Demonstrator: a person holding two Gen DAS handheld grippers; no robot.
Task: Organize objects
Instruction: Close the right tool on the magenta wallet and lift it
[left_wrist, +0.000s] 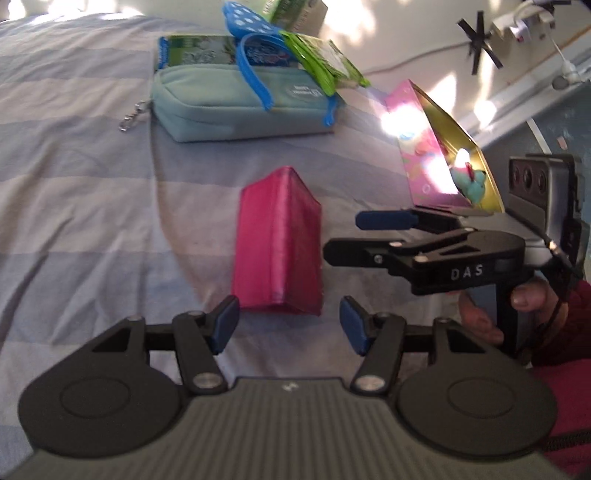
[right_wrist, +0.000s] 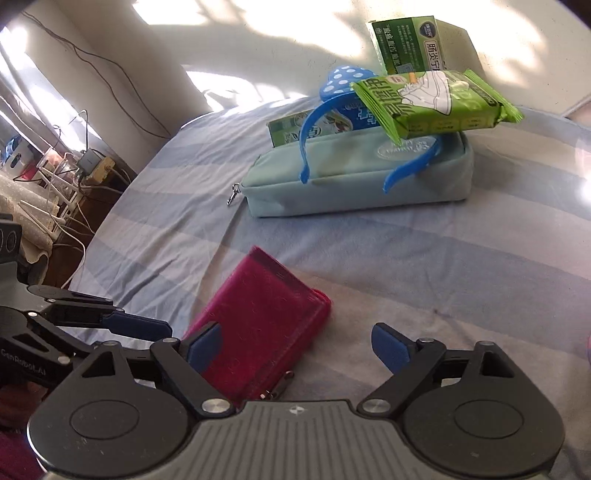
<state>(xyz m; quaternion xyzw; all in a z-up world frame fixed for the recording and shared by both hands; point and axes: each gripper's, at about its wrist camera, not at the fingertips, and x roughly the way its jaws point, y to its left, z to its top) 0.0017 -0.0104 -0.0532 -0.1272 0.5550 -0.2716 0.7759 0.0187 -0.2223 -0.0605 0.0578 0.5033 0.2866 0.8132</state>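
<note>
Two tools, left tool (left_wrist: 288, 325) and right tool (right_wrist: 295, 349), both with fingers spread apart and holding nothing, flank the pink wallet (left_wrist: 279, 245) lying flat on the striped bed (left_wrist: 74, 184). Probably lining up a grab to move it toward the pile on the light-blue pouch (left_wrist: 240, 105).

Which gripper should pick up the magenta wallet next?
Left, probably. The left gripper is open and squarely faces the magenta wallet, its end between the pads. The right gripper, also open, sits off to the wallet's side.
</note>
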